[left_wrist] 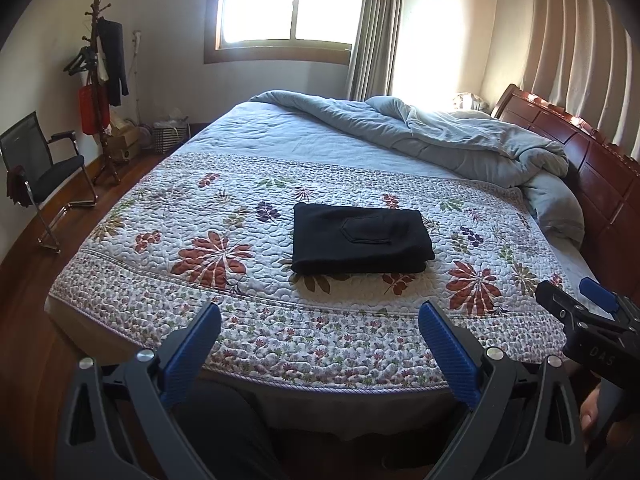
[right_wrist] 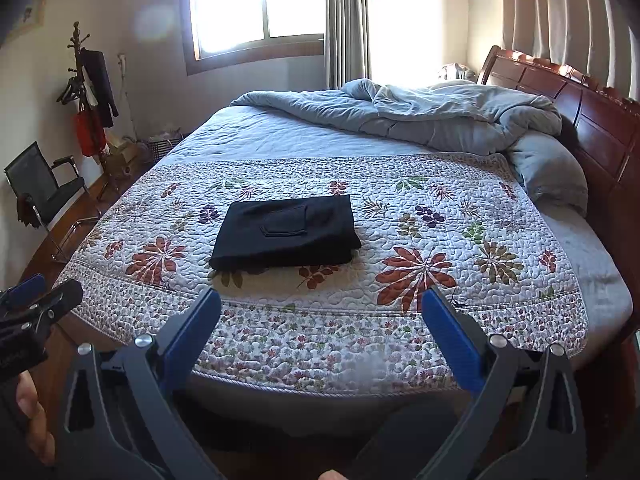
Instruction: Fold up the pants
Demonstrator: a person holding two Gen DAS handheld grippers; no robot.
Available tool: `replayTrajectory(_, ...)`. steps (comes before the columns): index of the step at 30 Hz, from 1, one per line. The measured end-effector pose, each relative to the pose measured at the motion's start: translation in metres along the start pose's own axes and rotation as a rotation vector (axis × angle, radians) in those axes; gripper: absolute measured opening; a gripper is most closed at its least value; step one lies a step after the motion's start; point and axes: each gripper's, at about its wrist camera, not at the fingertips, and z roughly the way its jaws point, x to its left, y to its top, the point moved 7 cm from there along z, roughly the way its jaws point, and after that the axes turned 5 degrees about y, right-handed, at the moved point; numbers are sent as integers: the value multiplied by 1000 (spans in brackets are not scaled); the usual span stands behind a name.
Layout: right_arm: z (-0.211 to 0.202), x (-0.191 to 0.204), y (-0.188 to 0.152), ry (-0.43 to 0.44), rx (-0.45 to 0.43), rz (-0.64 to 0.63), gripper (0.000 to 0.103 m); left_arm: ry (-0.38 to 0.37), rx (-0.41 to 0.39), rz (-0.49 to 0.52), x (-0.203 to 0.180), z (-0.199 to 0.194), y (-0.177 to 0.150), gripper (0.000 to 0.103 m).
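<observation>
Pants (left_wrist: 360, 240) folded at frame centre, long axis left-right, well beyond left gripper (left_wrist: 320, 320) and right gripper (right_wrist: 322, 308), both spread, empty.

Dark grey tongs (left_wrist: 320, 328) arms, ribbed blue pads (left_wrist: 448, 354), silver screws; second tongs (right_wrist: 320, 316) identical

A bed (left_wrist: 248, 184) fills the room, covered by a quilted floral bedspread (left_wrist: 132, 292). At its far side a rumpled pale blue duvet (left_wrist: 460, 136) is heaped against a dark red wooden headboard (left_wrist: 580, 148) on the right. A bright window (left_wrist: 292, 4) in the far wall floods sunlight in, with grey curtains (left_wrist: 372, 28) beside it. At left, on the wooden floor (left_wrist: 24, 272), stand a black chair (left_wrist: 44, 164) and a coat stand (left_wrist: 100, 80) hung with clothes. Walls are pale.
</observation>
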Motion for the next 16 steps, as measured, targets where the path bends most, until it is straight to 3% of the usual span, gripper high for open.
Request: replayTrajectory(16,0,2,-1,1,0,-3,100,-3,11,-4,3,1,1,99)
